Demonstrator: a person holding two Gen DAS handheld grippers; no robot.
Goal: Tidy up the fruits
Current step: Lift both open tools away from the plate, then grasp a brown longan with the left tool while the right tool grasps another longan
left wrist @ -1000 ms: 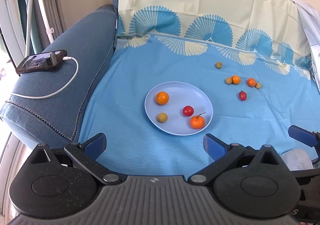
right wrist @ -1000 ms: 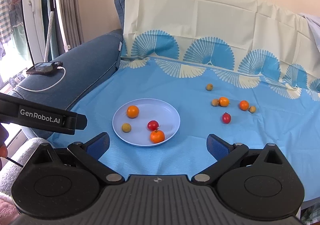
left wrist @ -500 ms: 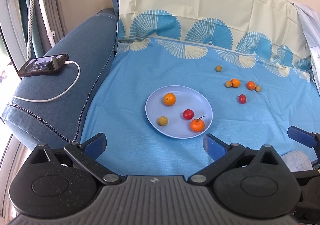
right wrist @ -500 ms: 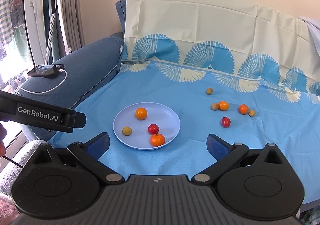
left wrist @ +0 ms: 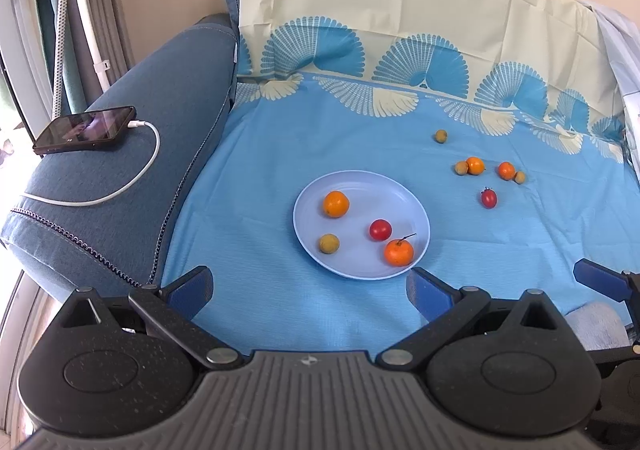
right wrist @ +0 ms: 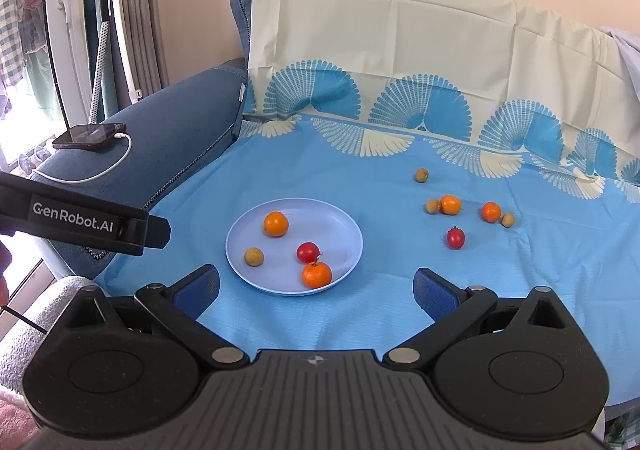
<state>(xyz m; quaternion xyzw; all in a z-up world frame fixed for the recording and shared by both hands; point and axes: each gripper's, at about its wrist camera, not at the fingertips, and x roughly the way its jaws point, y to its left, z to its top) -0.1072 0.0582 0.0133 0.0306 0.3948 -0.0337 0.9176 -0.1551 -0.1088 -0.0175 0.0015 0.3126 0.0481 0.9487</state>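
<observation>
A pale blue plate (left wrist: 360, 186) (right wrist: 340, 218) lies on the blue sheet. On it sit two oranges (left wrist: 336, 204) (right wrist: 316, 274), a red tomato (left wrist: 380, 229) (right wrist: 308, 252) and a small yellow-brown fruit (left wrist: 329, 243) (right wrist: 253, 256). To its right, loose on the sheet, lie two oranges (left wrist: 475, 165) (right wrist: 491, 211), a red tomato (left wrist: 488, 198) (right wrist: 455, 237) and three small brown fruits (left wrist: 440, 136) (right wrist: 421, 174). My left gripper (left wrist: 310, 290) is open, near the plate's front edge. My right gripper (right wrist: 316, 290) is open too, empty, just in front of the plate.
A blue sofa armrest (left wrist: 132, 154) on the left carries a phone (left wrist: 85, 129) (right wrist: 90, 135) with a white charging cable (left wrist: 132, 186). A cream and blue patterned cloth (right wrist: 400, 62) covers the backrest. A garment steamer (right wrist: 102, 10) stands by the curtains.
Both grippers have drawn back and risen slightly, so the plate and fruits look a little farther away. Nothing on the sheet moved.
</observation>
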